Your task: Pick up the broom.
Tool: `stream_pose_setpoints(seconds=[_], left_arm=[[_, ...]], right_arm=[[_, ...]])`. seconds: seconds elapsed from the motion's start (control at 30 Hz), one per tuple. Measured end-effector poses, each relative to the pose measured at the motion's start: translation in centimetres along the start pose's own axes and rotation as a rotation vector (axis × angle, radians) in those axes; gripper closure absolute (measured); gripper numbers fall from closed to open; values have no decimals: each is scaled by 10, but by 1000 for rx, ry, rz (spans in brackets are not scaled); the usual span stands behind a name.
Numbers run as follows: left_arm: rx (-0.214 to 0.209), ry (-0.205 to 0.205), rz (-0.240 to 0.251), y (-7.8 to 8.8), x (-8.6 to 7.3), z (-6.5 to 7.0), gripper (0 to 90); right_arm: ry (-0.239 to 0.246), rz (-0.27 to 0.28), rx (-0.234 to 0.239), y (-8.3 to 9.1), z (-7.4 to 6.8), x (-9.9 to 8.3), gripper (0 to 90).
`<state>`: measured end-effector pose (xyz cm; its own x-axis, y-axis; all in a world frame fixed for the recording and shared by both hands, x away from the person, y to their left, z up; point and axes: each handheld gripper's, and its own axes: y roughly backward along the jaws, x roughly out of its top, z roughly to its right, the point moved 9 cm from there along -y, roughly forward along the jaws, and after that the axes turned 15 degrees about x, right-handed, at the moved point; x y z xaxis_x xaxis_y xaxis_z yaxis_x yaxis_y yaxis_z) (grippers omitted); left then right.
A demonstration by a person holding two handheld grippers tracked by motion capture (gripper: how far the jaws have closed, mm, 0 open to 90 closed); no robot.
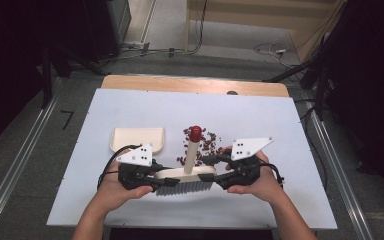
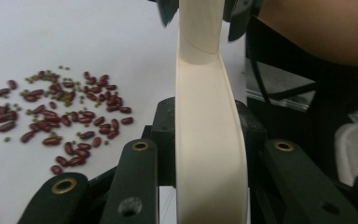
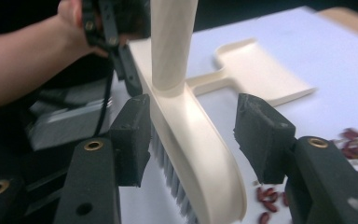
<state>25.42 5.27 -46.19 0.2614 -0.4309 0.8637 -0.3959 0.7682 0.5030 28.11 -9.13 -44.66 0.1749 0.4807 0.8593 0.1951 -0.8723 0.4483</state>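
Bright, even overhead light; soft shadows, blurred close-up edges.

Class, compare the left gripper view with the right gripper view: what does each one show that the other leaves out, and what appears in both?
Left gripper view alone: the left gripper shut on the brush head, and the wide scatter of red beans mixed with small green ones.

Right gripper view alone: the cream dustpan, the grey bristles, and the right gripper with its pads standing apart from the brush head.

Both: the brush head, its upright handle, the white table and some red beans.
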Motion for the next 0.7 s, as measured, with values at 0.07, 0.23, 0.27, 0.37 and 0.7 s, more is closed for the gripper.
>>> stream_pose_setpoints(seconds=[0.07, 0.23, 0.27, 0.37, 0.7], left_arm=[[-20, -15, 0, 0, 0, 3, 682], [-61, -22, -4, 0, -1, 8, 682], [-71, -22, -5, 1, -1, 9, 682], [-85, -24, -13, 1, -2, 9, 682], [-111, -28, -29, 4, -6, 11, 682]], right_arm=[[2, -35, 35, -6, -3, -5, 478], [-9, -63, 82, -15, -7, -10, 517], [-10, -69, 89, -17, -7, -11, 527], [-16, -79, 124, -22, -10, -14, 556], [-9, -126, 152, -27, -14, -18, 581]])
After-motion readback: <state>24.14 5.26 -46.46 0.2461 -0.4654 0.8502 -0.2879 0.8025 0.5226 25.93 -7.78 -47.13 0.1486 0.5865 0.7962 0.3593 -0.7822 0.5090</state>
